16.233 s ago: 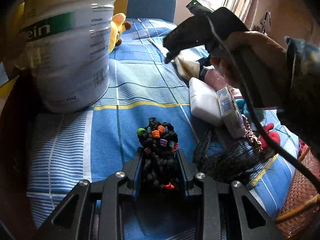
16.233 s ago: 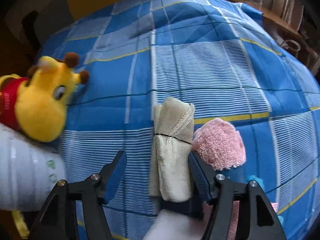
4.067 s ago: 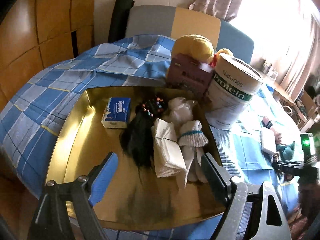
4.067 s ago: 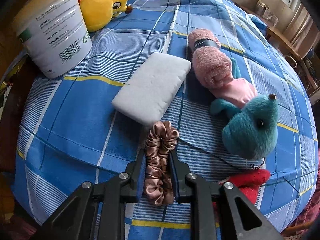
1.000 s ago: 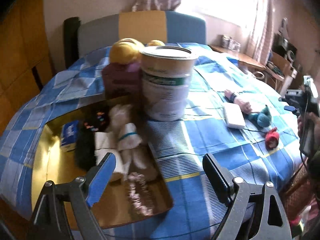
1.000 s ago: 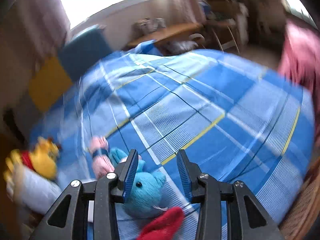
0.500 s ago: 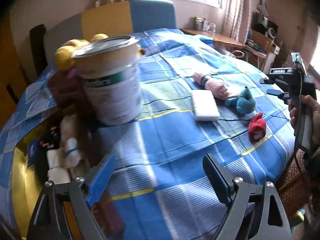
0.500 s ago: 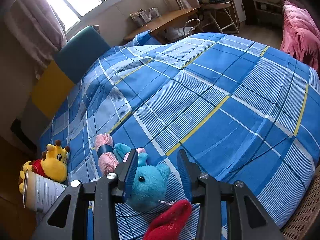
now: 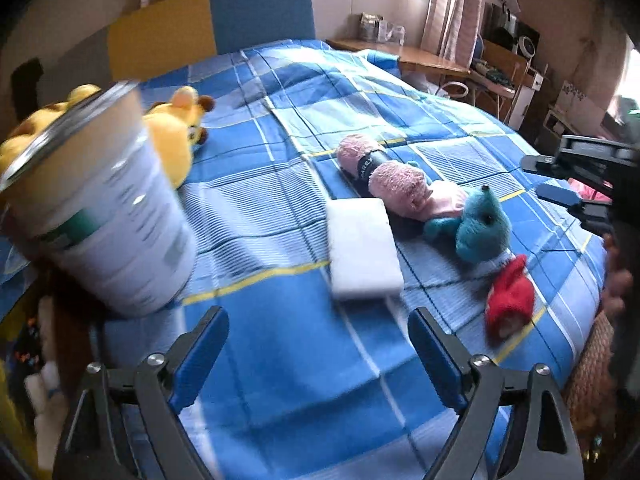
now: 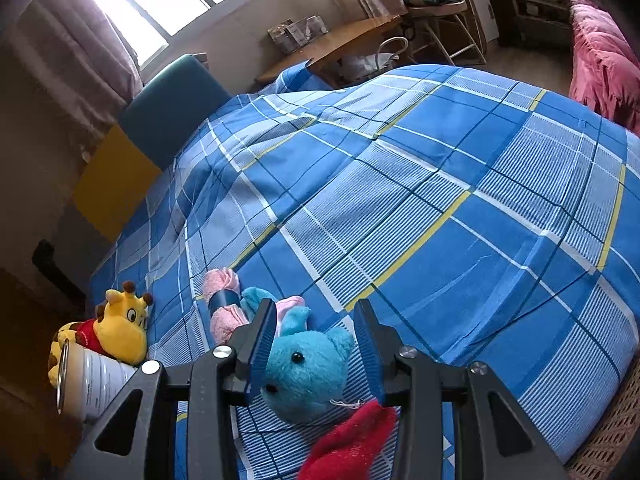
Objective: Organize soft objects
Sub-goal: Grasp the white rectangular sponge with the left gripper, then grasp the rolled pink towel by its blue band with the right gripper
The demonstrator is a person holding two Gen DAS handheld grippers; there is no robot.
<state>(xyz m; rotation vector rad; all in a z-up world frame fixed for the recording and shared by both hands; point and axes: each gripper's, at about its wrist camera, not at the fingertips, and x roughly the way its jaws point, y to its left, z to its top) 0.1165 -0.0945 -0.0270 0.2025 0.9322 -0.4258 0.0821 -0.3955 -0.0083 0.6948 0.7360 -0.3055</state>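
On the blue plaid cloth lie a white foam pad, a pink fuzzy roll with a dark band, a teal plush toy and a red soft piece. My left gripper is open and empty, just short of the white pad. My right gripper is open and empty, held above the teal plush, with the red piece below it. It shows at the right edge of the left wrist view. The yellow giraffe plush lies at the left.
A white protein tin stands at the left, with the giraffe plush behind it. The gold tray edge with socks shows at the far left. A woven basket sits at the cloth's right edge. A blue and yellow chair stands behind.
My left gripper has swung right, away from the tray and closer to the white pad and toys. My right gripper has come down a little nearer the teal plush.
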